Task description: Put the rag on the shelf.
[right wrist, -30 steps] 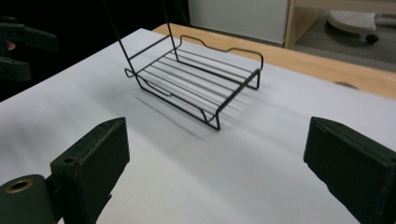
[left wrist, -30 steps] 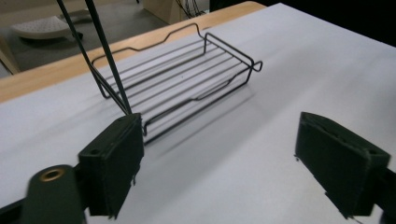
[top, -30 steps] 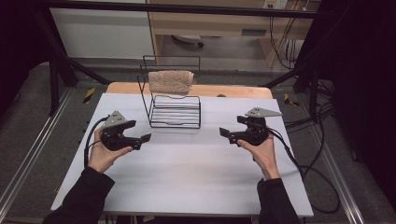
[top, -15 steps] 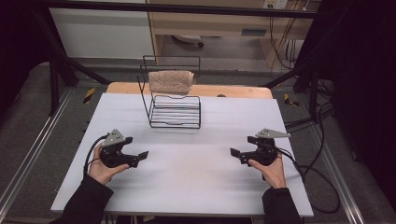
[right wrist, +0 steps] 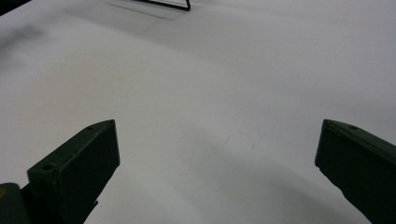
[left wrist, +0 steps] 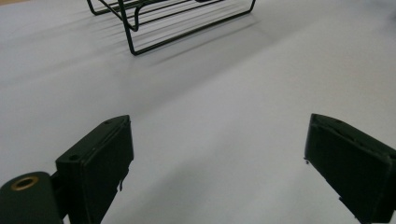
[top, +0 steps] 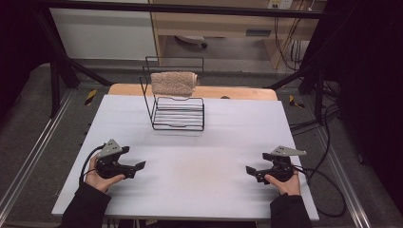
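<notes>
Both hand-held black two-jaw grippers sit low over the white tabletop (top: 228, 137) near the person's edge, well apart from each other. The left gripper (top: 139, 165) has its jaws spread wide with only bare table between them, and the right gripper (top: 249, 169) is the same, wide apart and holding nothing. The black wire rack (top: 178, 114) stands at the far middle of the table, with the beige folded towel (top: 174, 82) draped over its top rail.

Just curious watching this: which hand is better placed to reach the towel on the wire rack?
Probably the left. The left gripper sits nearer the rack holding the towel; the right gripper lies farther off. Both are open and empty.
</notes>
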Demonstrator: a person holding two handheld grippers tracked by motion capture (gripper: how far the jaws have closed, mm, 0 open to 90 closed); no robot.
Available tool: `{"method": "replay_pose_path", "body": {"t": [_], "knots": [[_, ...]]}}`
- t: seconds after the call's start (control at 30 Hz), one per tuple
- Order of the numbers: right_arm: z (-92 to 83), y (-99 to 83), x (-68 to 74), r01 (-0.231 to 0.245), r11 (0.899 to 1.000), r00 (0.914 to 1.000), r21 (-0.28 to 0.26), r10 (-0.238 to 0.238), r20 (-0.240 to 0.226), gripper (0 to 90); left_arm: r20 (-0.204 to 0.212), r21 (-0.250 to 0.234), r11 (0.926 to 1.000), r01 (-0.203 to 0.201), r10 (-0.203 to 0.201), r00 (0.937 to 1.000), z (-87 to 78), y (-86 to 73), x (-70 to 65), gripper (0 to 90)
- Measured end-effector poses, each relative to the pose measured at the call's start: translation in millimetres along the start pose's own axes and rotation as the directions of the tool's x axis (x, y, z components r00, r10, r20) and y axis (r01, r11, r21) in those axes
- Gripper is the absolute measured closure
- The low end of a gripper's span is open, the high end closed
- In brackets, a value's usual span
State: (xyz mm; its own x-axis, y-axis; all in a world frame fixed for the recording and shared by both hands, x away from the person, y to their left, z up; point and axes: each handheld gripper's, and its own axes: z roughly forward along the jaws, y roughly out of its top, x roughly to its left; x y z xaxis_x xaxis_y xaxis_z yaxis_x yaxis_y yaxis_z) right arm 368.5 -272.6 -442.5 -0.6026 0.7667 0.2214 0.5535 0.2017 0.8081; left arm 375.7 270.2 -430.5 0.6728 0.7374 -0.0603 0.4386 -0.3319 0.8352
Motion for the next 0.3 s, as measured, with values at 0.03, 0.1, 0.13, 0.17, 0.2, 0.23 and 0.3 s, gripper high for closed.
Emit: {"method": "replay_pose_path", "body": {"t": [0.03, 0.1, 0.13, 0.17, 0.2, 0.23, 0.3], "knots": [[-0.6, -0.9, -0.3, -0.001, 1.000, 1.0000, 0.000, 0.001, 0.001, 0.5, 0.002, 0.001, 1.0000, -0.001, 0.001, 1.0000, -0.3, -0.5, -0.3, 7.7], [-0.8, -2.7, -0.7, 0.007, 1.000, 0.9999, -0.001, -0.007, -0.008, 0.5, 0.002, 0.004, 1.0000, -0.006, 0.006, 1.0000, -0.5, -1.7, 0.1, 7.6], [-0.6, -3.1, -0.1, 0.010, 1.000, 0.9999, 0.005, -0.010, -0.008, 0.5, -0.001, 0.006, 0.9999, -0.009, 0.009, 1.0000, -0.6, -2.1, 0.5, 7.6], [-0.1, -3.4, 0.0, 0.013, 1.000, 0.9999, 0.006, -0.013, -0.008, 0.5, -0.001, 0.008, 0.9999, -0.007, 0.007, 1.0000, -1.0, -2.7, 0.7, 7.6], [0.2, -3.6, 0.1, 0.017, 1.000, 0.9998, 0.011, -0.017, -0.013, 0.5, -0.001, 0.008, 0.9999, -0.006, 0.006, 1.0000, -1.4, -3.4, 0.8, 7.6], [0.5, -3.8, 0.6, 0.016, 1.000, 0.9998, 0.014, -0.016, -0.014, 0.5, -0.002, 0.009, 0.9999, -0.008, 0.008, 1.0000, -1.8, -4.1, 1.2, 7.6], [1.1, -4.0, 1.2, 0.016, 1.000, 0.9998, 0.015, -0.015, -0.013, 0.5, -0.003, 0.011, 0.9999, -0.008, 0.008, 1.0000, -2.3, -5.0, 1.4, 7.6]]}}
